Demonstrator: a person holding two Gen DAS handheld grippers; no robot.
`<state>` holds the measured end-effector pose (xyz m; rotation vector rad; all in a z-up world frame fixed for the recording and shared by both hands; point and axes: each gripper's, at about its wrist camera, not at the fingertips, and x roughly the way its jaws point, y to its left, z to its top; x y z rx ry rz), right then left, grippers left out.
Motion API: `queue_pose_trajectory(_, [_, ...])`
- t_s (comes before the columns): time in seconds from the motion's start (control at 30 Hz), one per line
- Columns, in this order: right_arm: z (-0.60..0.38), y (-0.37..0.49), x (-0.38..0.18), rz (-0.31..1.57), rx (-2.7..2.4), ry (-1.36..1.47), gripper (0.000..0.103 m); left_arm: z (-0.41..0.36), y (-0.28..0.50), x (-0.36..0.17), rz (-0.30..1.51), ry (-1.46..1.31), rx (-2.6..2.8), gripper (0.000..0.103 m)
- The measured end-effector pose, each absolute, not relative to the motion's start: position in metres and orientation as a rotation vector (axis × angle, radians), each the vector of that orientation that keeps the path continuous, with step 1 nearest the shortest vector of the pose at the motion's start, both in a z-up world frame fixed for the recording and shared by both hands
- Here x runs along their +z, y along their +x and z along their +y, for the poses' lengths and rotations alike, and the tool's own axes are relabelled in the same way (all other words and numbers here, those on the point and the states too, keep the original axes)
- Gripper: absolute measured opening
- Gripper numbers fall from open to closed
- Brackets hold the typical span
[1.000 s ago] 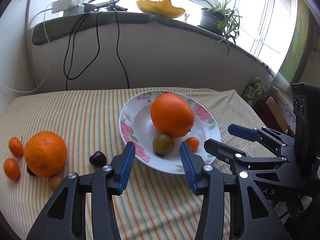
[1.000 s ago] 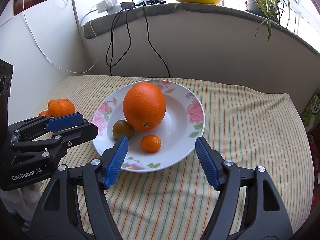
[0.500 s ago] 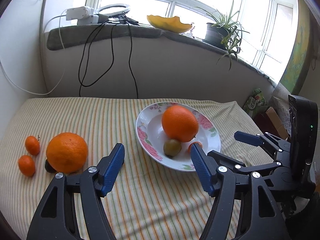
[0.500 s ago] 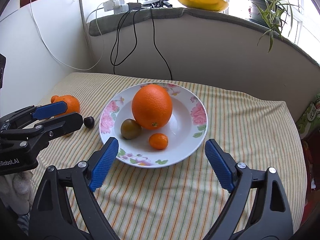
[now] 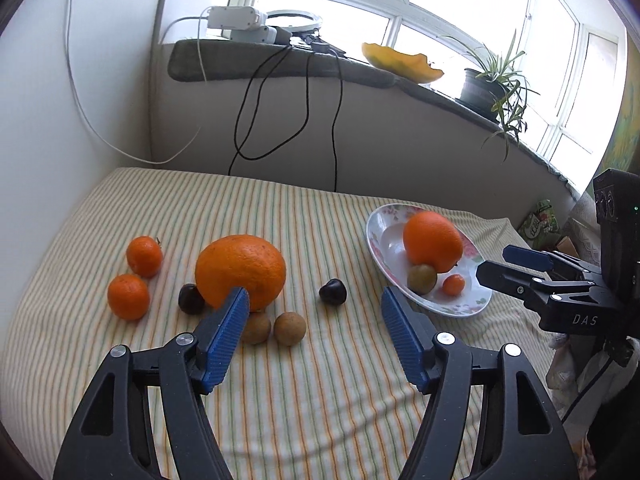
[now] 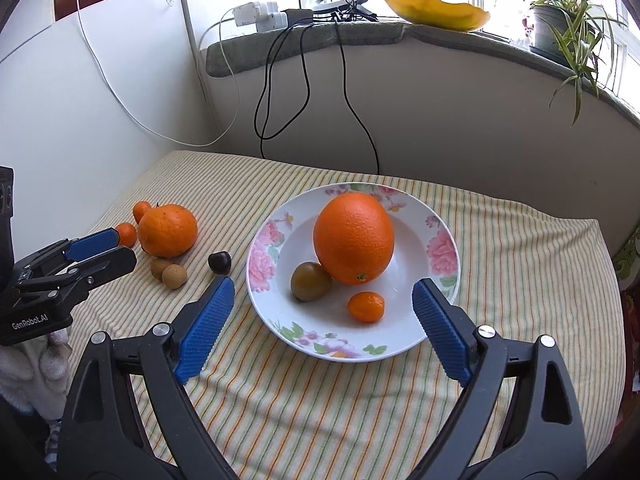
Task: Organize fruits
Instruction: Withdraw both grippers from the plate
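A floral plate [image 6: 440,248] holds a big orange [image 6: 354,238], a greenish-brown fruit [image 6: 311,281] and a small kumquat [image 6: 366,307]. On the striped cloth to its left lie a large orange [image 5: 241,270], two mandarins [image 5: 144,256] [image 5: 128,297], two dark cherries [image 5: 333,291] [image 5: 191,298] and two brown longans [image 5: 289,328] [image 5: 256,328]. My left gripper [image 5: 314,326] is open and empty, above the cloth just in front of the longans. My right gripper [image 6: 320,322] is open and empty, its jaws either side of the plate's near rim.
A wall with a grey padded windowsill [image 6: 304,40] runs behind the table, with hanging black cables [image 6: 304,92], a white power strip [image 5: 234,18], a yellow dish [image 6: 436,8] and a potted plant [image 6: 560,28]. The table edge drops off at right, above a green packet [image 5: 542,226].
My left gripper has swung left from the plate to the loose fruit and opened wider. My right gripper has pulled back a little and opened wider.
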<state>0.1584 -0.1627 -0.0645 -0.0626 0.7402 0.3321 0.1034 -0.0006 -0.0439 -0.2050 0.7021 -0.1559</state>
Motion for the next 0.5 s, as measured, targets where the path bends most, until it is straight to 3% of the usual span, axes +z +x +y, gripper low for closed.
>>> queue_pose_trajectory(0.5, [-0.103, 0.191, -0.062, 0.825, 0.52, -0.013, 0.093, 0.04, 0.109, -0.061, 0.725, -0.248, -0.076, 0.069])
